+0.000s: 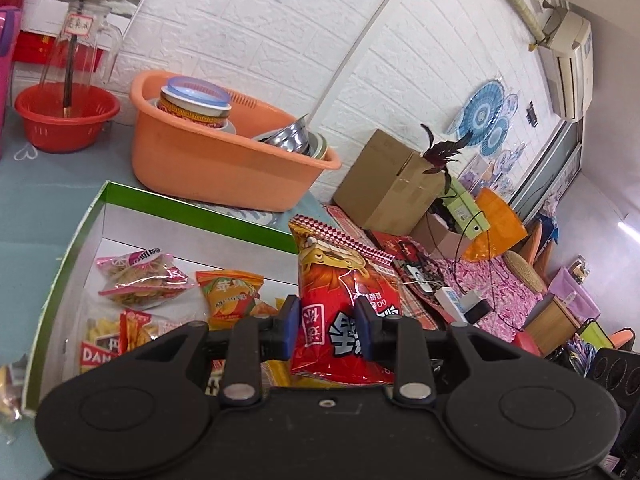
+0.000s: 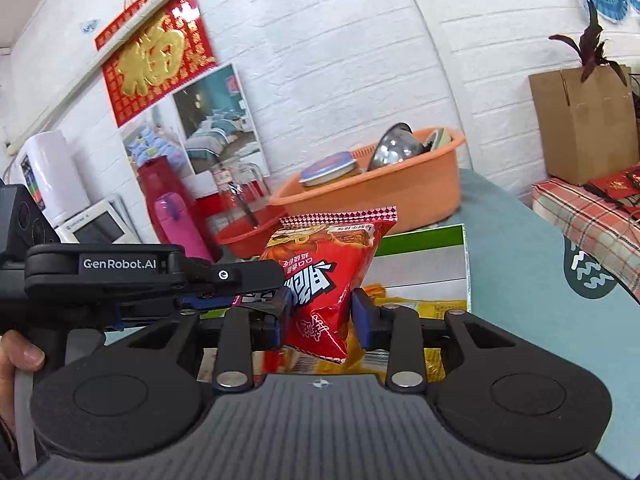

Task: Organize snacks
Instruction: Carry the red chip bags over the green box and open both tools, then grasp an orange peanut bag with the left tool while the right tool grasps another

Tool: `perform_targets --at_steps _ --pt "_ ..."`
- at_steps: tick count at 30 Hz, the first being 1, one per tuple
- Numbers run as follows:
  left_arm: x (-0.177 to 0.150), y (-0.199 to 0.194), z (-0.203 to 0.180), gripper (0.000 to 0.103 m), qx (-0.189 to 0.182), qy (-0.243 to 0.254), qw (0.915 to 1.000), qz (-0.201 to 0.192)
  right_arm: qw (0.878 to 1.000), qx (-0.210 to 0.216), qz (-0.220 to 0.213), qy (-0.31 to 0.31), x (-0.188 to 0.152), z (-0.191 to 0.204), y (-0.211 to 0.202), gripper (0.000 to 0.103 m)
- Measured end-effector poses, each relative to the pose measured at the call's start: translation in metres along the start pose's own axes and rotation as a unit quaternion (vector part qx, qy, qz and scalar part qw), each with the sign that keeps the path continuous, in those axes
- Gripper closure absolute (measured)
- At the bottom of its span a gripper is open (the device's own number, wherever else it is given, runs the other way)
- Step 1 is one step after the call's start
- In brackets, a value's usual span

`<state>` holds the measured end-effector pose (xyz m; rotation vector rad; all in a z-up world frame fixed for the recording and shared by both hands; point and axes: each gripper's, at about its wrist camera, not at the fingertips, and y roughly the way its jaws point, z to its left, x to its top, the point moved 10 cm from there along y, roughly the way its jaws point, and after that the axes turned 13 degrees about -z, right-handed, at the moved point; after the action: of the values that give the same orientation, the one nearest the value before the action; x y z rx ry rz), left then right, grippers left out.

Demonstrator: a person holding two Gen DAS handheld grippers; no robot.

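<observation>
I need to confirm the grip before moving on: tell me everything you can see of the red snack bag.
The red snack bag is glossy foil with a cartoon figure, bold characters and a checkered sealed top edge. It stands upright, puffed and slightly creased, above the green-edged box of snacks. The left gripper pinches its lower half, and the right gripper also brackets it.

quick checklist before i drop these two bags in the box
1. Grip of left gripper on red snack bag: ok, pads press both sides.
2. Grip of right gripper on second red bag: ok, held above the box.
3. Free space in green-edged box: ok, bare floor at its back.
4. Gap between the grippers: cannot tell, the left one's fingers sit right beside the second red bag.
5. All snacks gathered: not ok, a loose packet lies outside the box's left wall.
</observation>
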<state>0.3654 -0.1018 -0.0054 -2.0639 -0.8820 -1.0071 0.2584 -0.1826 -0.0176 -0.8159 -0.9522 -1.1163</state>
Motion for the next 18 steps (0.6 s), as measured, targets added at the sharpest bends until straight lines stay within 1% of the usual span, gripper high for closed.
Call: perform_targets --at_steps 1,2,3,4,5,6,7,9,10,11,12,14,18 --pt "-0.002 0.006 0.004 0.043 0.004 0.006 1.0 0.005 1.0 -0.003 0.004 -0.003 -0.002 -0.003 0.006 0.046" --pt "-0.004 0.012 0.009 0.02 0.018 0.011 0.9997 0.008 1.0 -0.006 0.007 -0.007 -0.005 -0.006 0.011 0.045" --pt "-0.006 0.015 0.016 0.003 0.037 0.016 0.9992 0.008 1.0 -0.013 0.015 -0.018 -0.01 -0.009 0.019 0.044" --pt "-0.007 0.016 0.022 0.0 0.055 0.022 0.9982 0.006 0.999 -0.023 0.026 -0.03 -0.015 -0.012 0.025 0.039" --pt "-0.009 0.014 0.026 0.0 0.065 0.025 0.9976 0.003 0.998 -0.034 0.041 -0.044 -0.022 -0.015 0.03 0.036" --pt "-0.009 0.009 0.028 0.0 0.066 0.027 0.9974 0.0 0.996 -0.04 0.05 -0.058 -0.026 -0.016 0.031 0.036" --pt "-0.01 0.005 0.027 0.0 0.059 0.028 0.9978 0.001 0.995 -0.04 0.05 -0.07 -0.028 -0.016 0.029 0.033" --pt "-0.008 -0.007 0.023 0.0 0.053 0.028 0.9982 0.002 0.996 -0.036 0.038 -0.078 -0.026 -0.015 0.02 0.018" --pt "-0.006 -0.014 0.02 0.0 0.054 0.028 0.9982 -0.001 0.996 -0.036 0.032 -0.073 -0.022 -0.015 0.015 0.008" --pt "-0.004 -0.022 0.017 0.0 0.055 0.028 0.9981 -0.004 0.997 -0.038 0.023 -0.067 -0.016 -0.014 0.008 0.005" --pt "-0.002 -0.033 0.012 0.0 0.056 0.03 0.9979 -0.011 0.997 -0.035 0.014 -0.065 -0.009 -0.012 0.0 0.005" --pt "0.002 -0.053 0.002 0.0 0.052 0.037 0.9978 -0.019 0.997 -0.025 -0.009 -0.068 0.006 -0.004 -0.019 0.0" --pt "-0.003 -0.094 -0.016 0.0 0.064 0.046 0.9966 -0.022 0.996 -0.002 -0.056 -0.074 0.03 0.014 -0.063 0.0"
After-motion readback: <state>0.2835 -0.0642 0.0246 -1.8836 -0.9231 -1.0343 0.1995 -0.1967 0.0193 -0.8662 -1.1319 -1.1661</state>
